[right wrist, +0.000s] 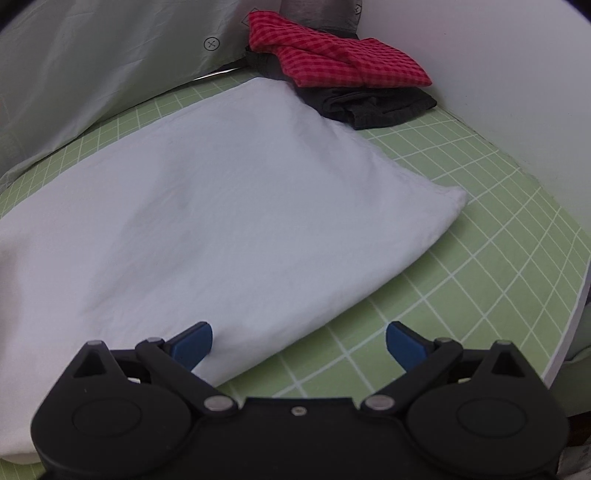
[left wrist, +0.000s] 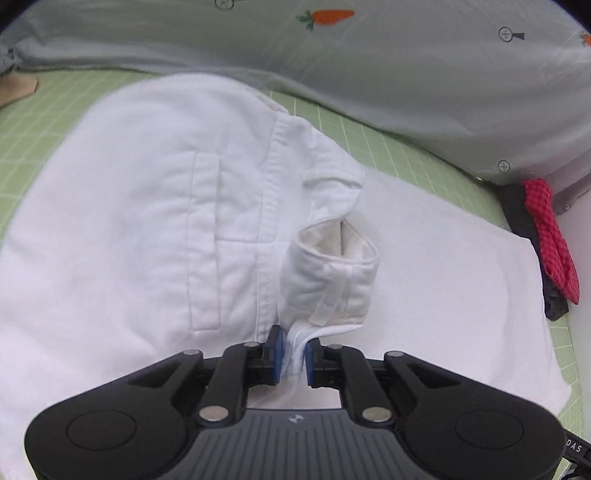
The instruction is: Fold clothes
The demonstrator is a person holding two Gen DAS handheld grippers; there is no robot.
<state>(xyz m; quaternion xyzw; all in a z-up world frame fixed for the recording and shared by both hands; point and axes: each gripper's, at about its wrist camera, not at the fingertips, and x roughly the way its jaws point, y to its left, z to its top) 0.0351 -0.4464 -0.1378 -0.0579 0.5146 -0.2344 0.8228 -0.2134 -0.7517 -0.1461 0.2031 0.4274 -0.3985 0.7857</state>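
Both tongs tilt downward: left tongs [left wrist: 291, 352] pinching white shirt [left wrist: 147, 221], right tongs [right wrist: 299, 343] spread.

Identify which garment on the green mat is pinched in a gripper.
The white shirt: the left gripper pinches a bunched fold of it. The red checked garment and dark one sit stacked, untouched, in the far corner.

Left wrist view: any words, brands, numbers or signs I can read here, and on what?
"DAS": white letters on the black strap at the lower right edge, apparently cut off by the frame.
Small emblem, no letters, on the left tool's grey body.
Printed carrot and crossed-circle marks, no words, on the pale sheet.
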